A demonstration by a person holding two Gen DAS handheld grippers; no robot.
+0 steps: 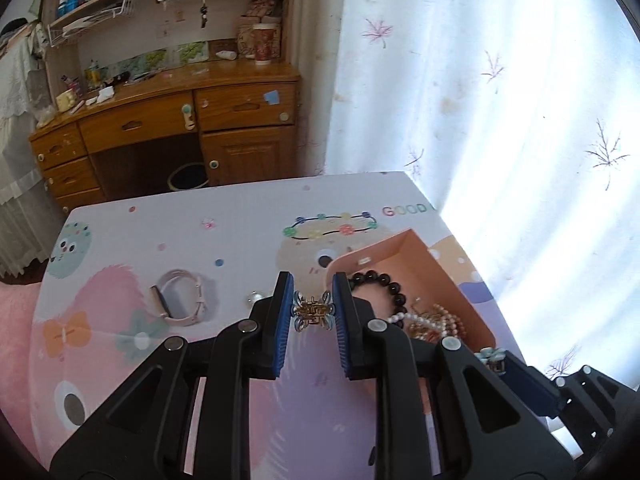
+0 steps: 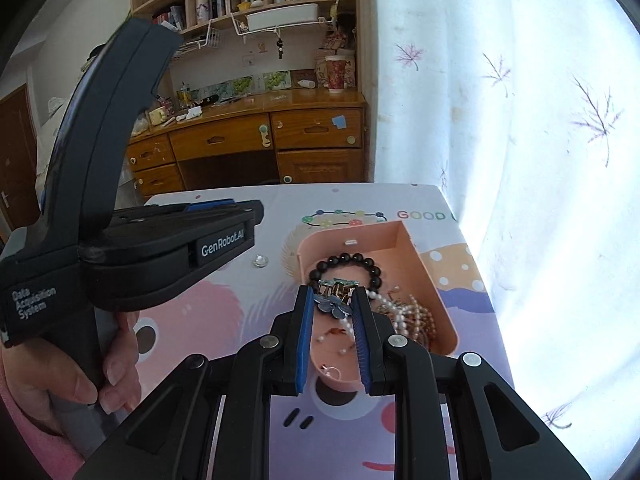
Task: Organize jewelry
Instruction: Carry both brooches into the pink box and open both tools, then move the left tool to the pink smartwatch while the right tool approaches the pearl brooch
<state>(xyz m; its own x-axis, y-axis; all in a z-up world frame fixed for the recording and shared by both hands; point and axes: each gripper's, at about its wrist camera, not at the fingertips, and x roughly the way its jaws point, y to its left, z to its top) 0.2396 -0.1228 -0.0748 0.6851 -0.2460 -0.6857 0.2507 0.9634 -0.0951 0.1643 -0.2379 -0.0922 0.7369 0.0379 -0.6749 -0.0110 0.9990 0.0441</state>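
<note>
Left wrist view: left claw (image 1: 313, 312) clamped on a small gold hair clip with pale blue petals (image 1: 313, 313), the clip pinched between the blue pads (image 1: 285, 312) and held clear above the counter (image 1: 224, 240), which carries a cartoon-print cover. Just right of it sits the peach-pink tray (image 1: 432, 256), holding a black bead bracelet (image 1: 384, 280) and a tangle of pearl and gold chains (image 1: 432, 324). A pale pink watch (image 1: 180, 298) lies on the counter to the left, well apart from the tray; a small clear bead (image 1: 253, 295) sits between watch and claw. The right claw's flower clip shows at the lower right edge. Right wrist view: right claw (image 2: 335, 300) shut on a blue flower hair clip (image 2: 334, 300), held over the tray's (image 2: 424, 256) near half, above the black bead bracelet (image 2: 346, 268) and pearl strands (image 2: 404, 312). The left device's black body fills the left side, gripped by a hand (image 2: 100, 376) with a pink sleeve at the wrist. A wooden desk (image 2: 280, 128) with shelves stands behind; a white curtain (image 2: 520, 120) hangs to the right.
</note>
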